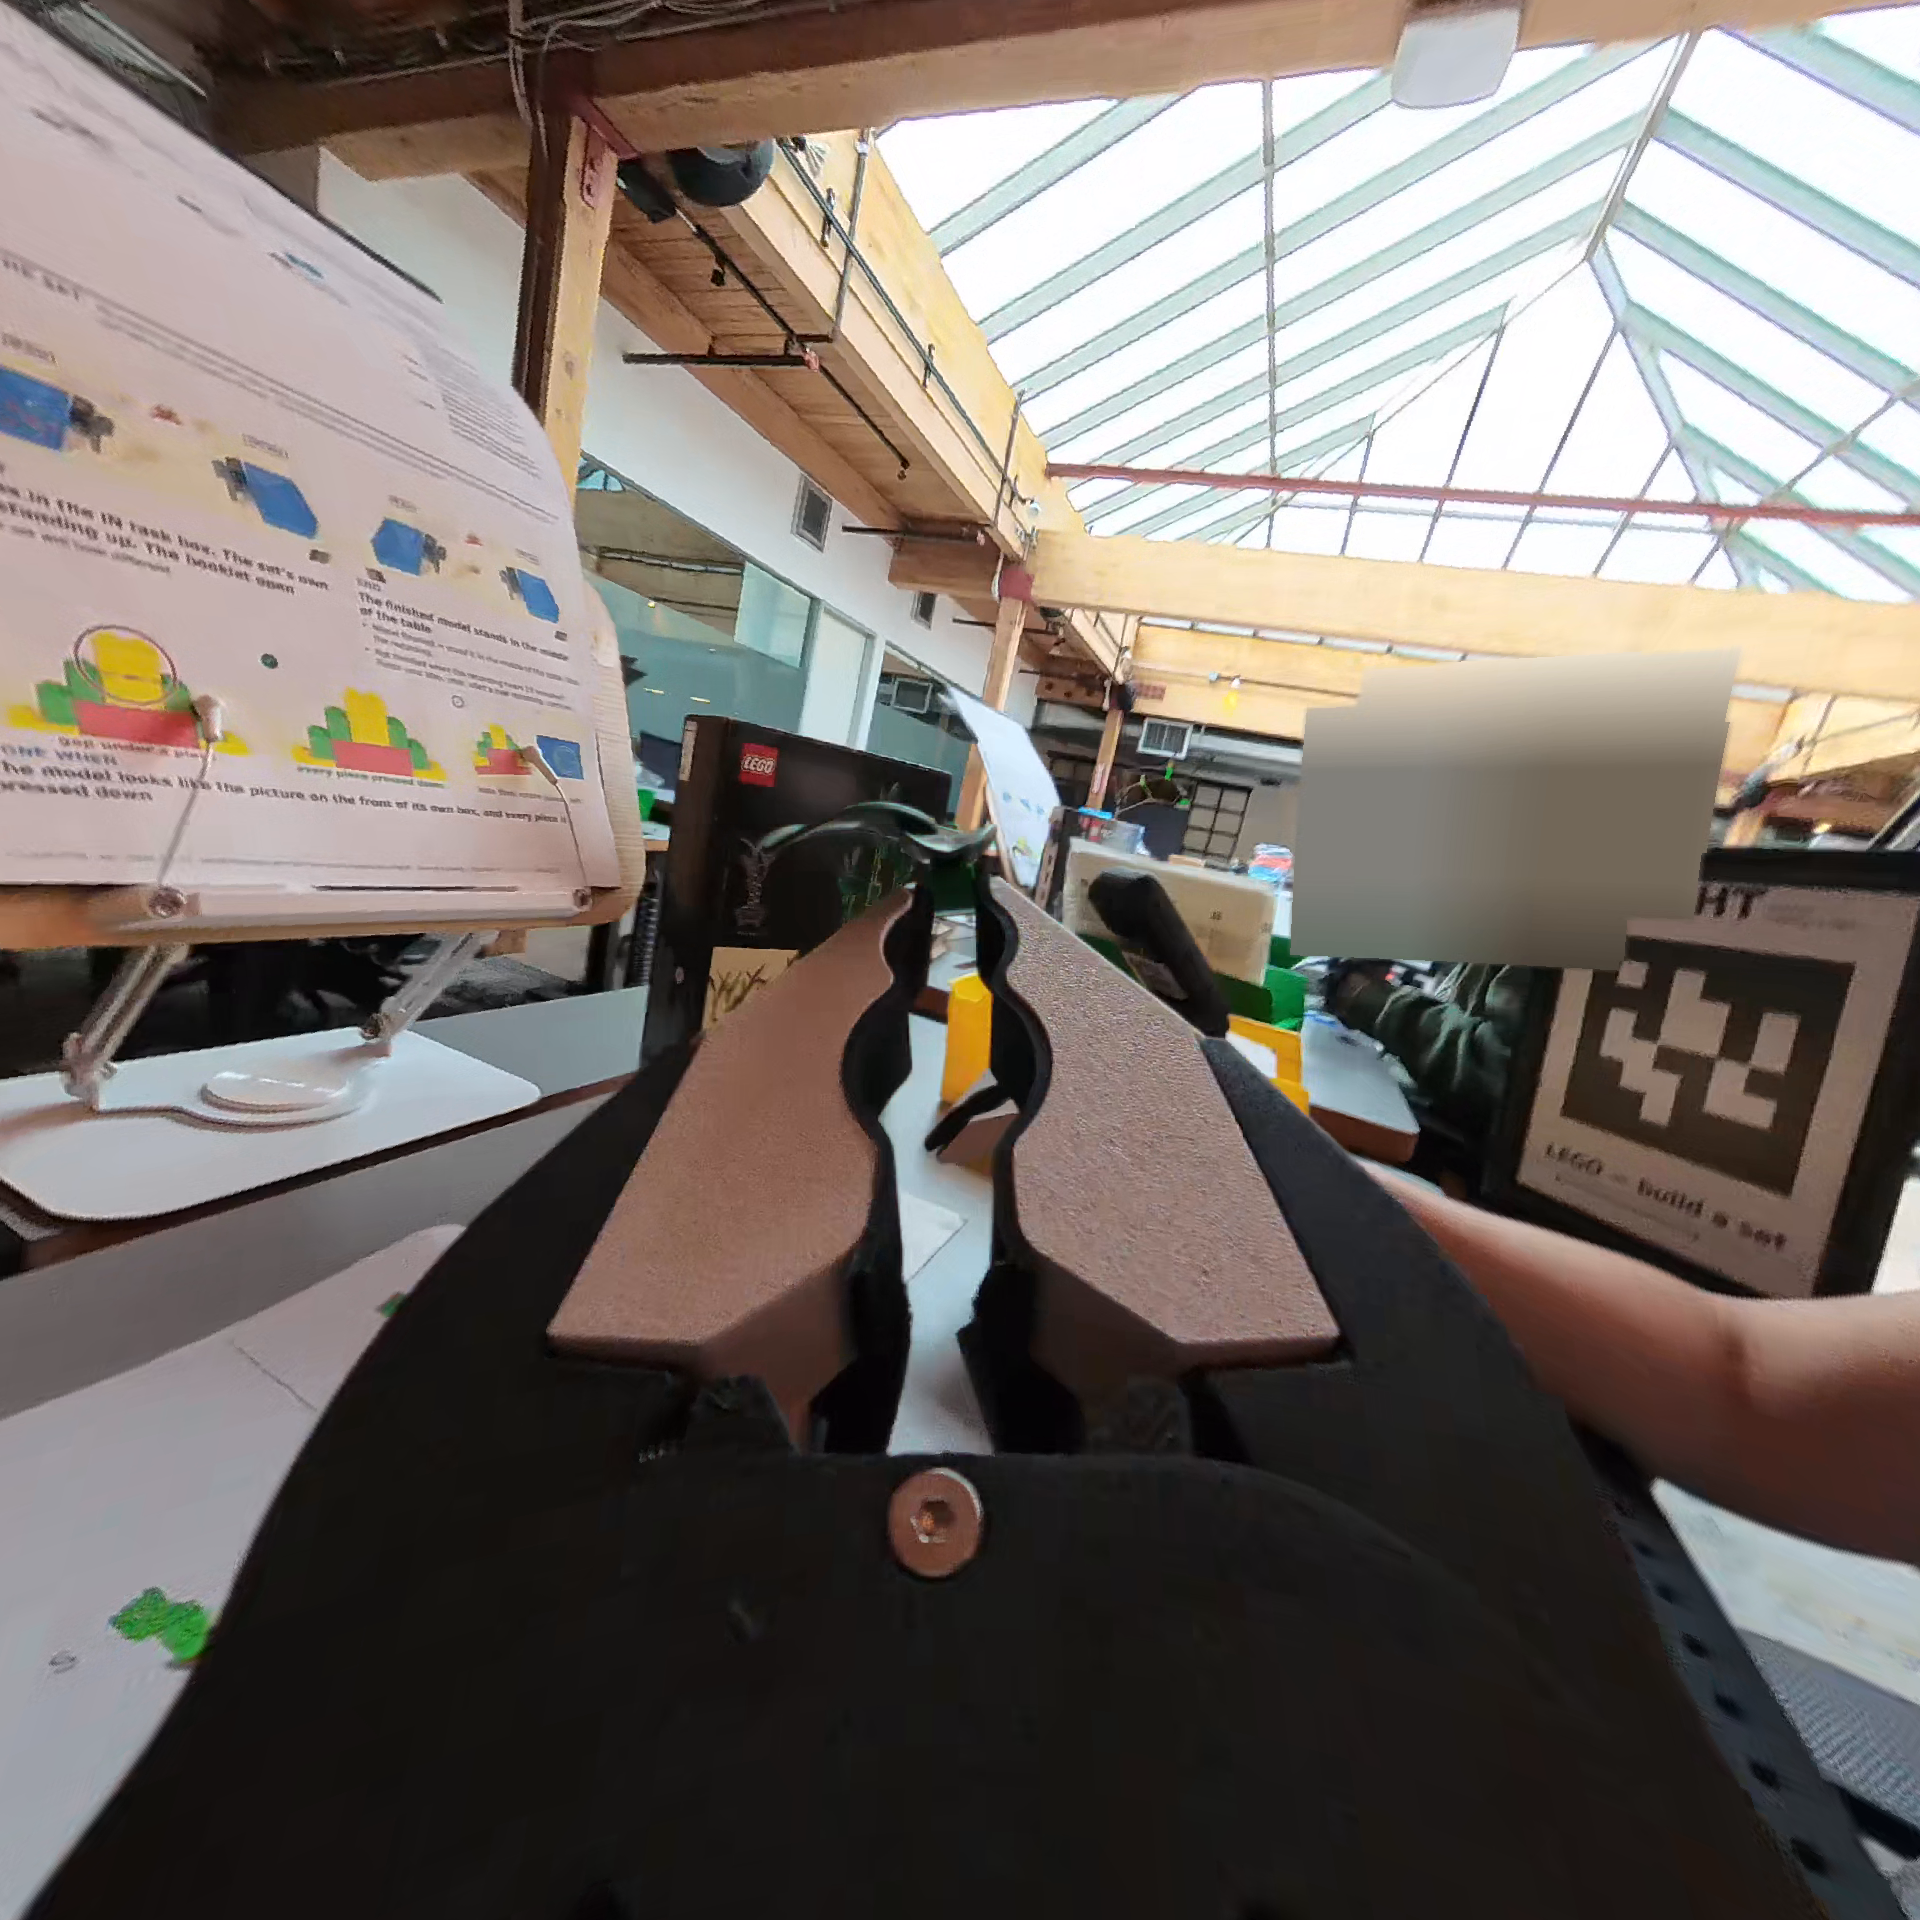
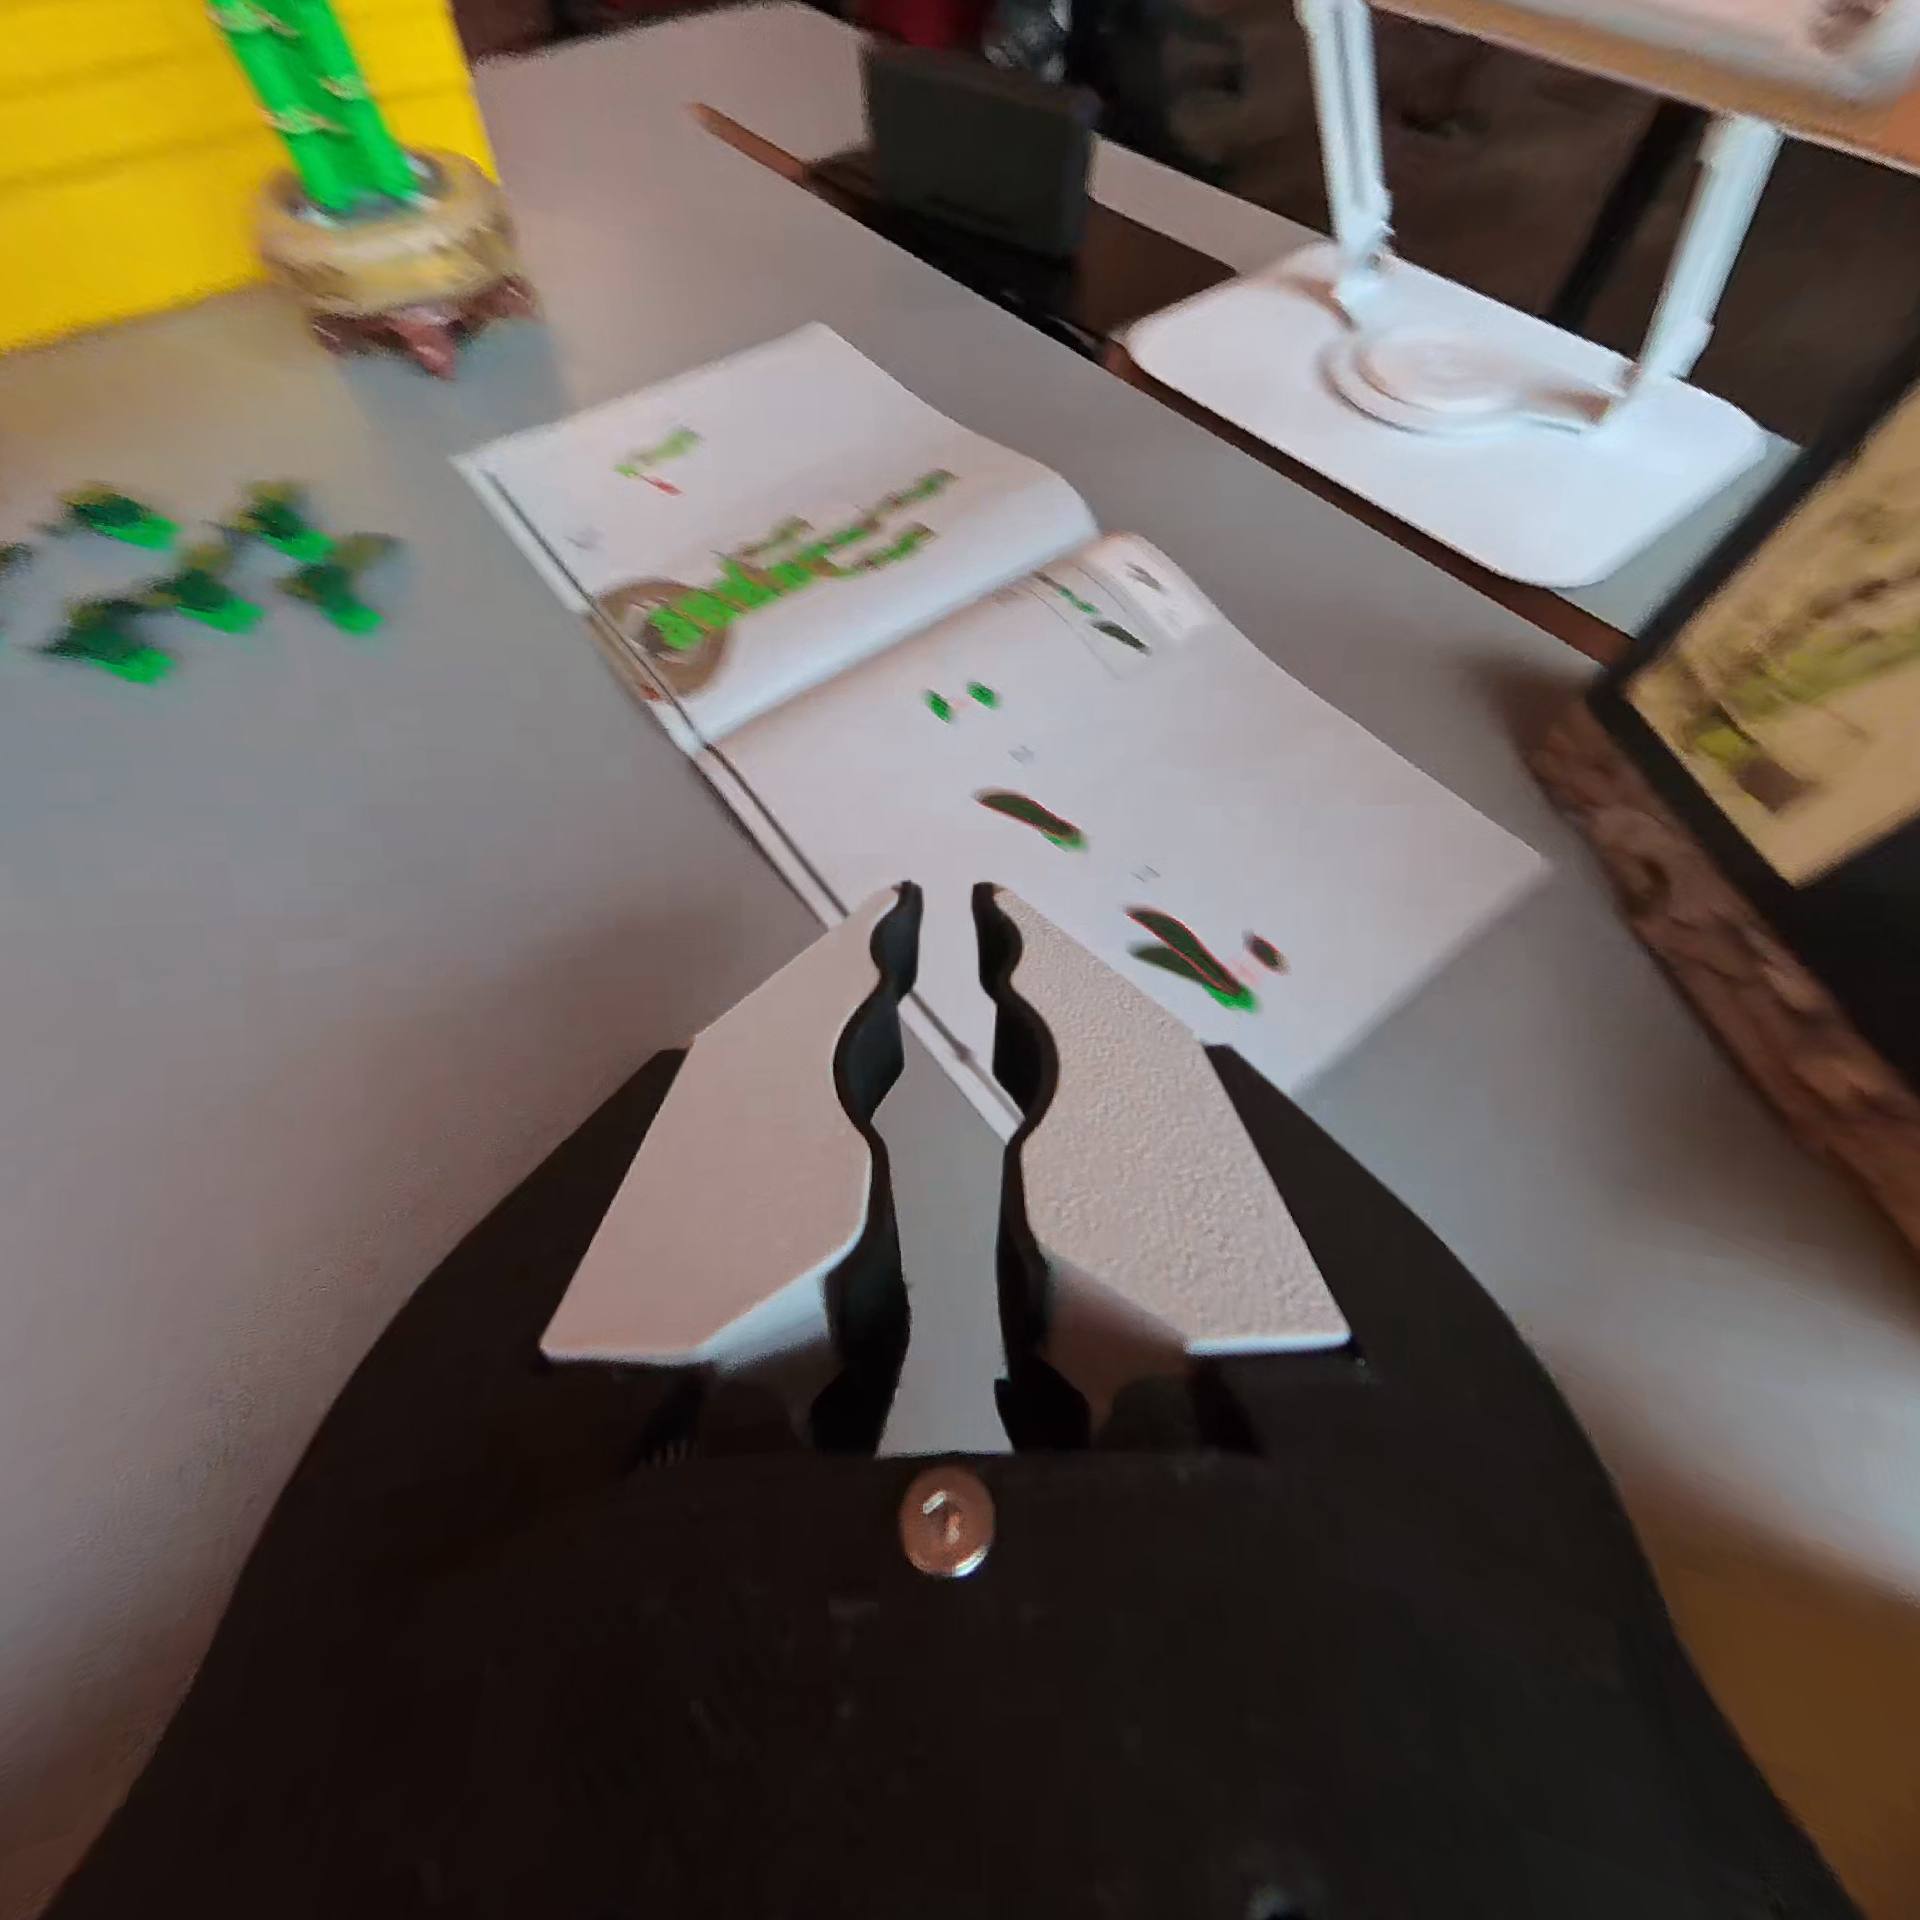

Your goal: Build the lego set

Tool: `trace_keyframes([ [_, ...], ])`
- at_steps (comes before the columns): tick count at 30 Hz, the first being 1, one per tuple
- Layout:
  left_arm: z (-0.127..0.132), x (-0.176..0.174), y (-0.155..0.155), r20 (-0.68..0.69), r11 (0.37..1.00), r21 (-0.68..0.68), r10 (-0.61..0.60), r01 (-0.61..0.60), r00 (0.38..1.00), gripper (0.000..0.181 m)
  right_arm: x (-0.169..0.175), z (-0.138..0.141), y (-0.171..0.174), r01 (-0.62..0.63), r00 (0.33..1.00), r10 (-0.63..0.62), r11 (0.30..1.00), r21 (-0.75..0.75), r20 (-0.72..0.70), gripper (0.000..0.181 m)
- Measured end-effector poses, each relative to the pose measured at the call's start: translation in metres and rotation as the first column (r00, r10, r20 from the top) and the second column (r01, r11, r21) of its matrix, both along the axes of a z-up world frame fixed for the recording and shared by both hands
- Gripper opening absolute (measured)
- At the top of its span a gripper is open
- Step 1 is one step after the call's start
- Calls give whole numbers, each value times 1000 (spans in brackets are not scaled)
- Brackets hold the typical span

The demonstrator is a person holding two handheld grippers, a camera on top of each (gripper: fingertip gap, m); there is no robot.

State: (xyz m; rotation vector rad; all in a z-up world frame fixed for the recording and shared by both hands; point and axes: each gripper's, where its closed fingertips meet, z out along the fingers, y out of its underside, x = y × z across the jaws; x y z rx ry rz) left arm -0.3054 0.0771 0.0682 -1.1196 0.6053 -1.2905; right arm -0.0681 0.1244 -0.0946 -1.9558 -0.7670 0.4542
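Note:
In the left wrist view my left gripper (image 1: 945,883) is raised above the table, its brown fingers nearly together on a small dark green leaf piece (image 1: 940,844) at the tips. In the right wrist view my right gripper (image 2: 945,891) hangs over the grey table and the near edge of the open instruction booklet (image 2: 935,644). Its white fingers stand a narrow gap apart with nothing between them. A green bamboo model (image 2: 322,114) stands in a tan pot (image 2: 384,244) at the far left. Several loose green leaf pieces (image 2: 208,587) lie on the table to the left.
A yellow box (image 2: 104,156) stands behind the model. A white stand base (image 2: 1455,416) holds an instruction sheet (image 1: 260,520). The set's black box (image 1: 790,831) stands ahead, a marker board (image 1: 1704,1060) to the right. A person's forearm (image 1: 1714,1382) reaches in from the right. Spacing between my two grippers at the tips: around 30 cm. The green bamboo model (image 2: 322,114) is about 25 cm from my left fingertips and 40 cm from my right. My right tips are about 40 cm from the tan pot (image 2: 384,244), my left tips only 25 cm.

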Motion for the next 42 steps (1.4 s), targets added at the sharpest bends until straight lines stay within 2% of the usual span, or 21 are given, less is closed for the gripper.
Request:
trace_keyframes([
  [6,1,0,0,37,996,-50,-65,67,997,6,56,-16,10,124,976,-134,990,67,170,0],
  [9,-4,14,-11,-8,991,-43,-127,127,992,6,77,-16,15,255,954,-257,966,30,157,0],
  [12,-19,38,-24,-90,979,-53,-202,198,975,5,84,-11,16,306,949,-305,952,-2,82,0],
  [16,-36,62,-39,-179,966,-57,-258,252,949,6,87,-15,16,309,949,-308,951,-21,62,0],
  [23,-57,79,-50,-344,971,21,-216,237,914,5,84,-27,15,287,953,-280,957,-48,113,0],
  [32,-63,84,-52,-375,970,32,-213,242,902,5,76,-43,14,256,951,-238,964,-73,199,0],
  [42,-62,83,-52,-361,970,44,-208,239,909,5,75,-50,13,251,951,-226,963,-97,213,0],
])
